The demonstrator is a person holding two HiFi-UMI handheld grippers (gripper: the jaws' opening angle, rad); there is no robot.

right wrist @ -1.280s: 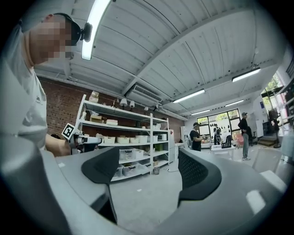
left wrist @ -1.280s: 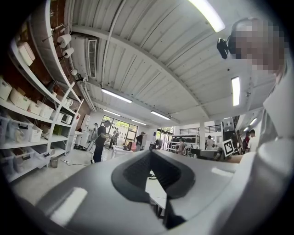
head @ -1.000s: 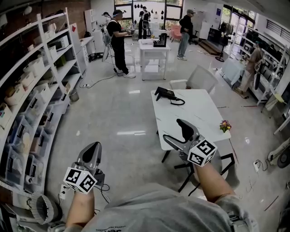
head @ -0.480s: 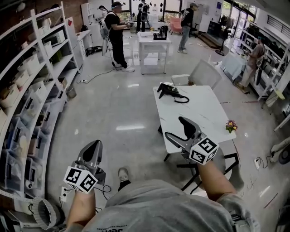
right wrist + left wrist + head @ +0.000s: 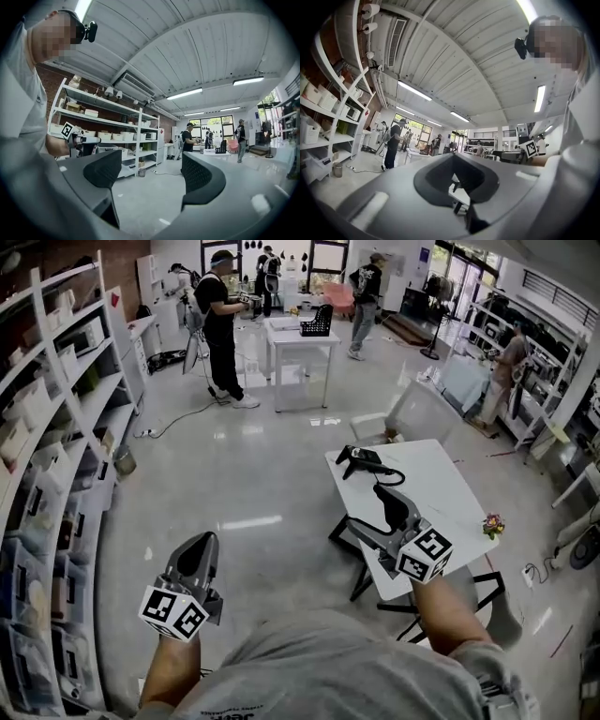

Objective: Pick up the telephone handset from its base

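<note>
Head view, items as I log them:

1. Telephone (image 5: 364, 460): black, at the far end of the white table (image 5: 441, 493), with a curled cord trailing beside it. I make out the handset lying on the base, untouched by either gripper.
2. Right gripper (image 5: 371, 514): held over the near part of that table, pointing toward the telephone and well apart from it. In the right gripper view I see its two jaws spread wide with only floor and shelving between them; it holds nothing.
3. Left gripper (image 5: 200, 545): held over bare floor to the left of the table, far from the telephone. In the left gripper view I see its jaw tips meeting, with nothing clamped between them.
4. Flowers (image 5: 493, 524): a small bunch at the table's right edge.
5. Chair (image 5: 417, 409): pale, just beyond the table's far end.
6. Shelves (image 5: 56, 427): white, along the left wall, loaded with boxes.
7. Several people standing at the back near a second table (image 5: 300, 334).
</note>
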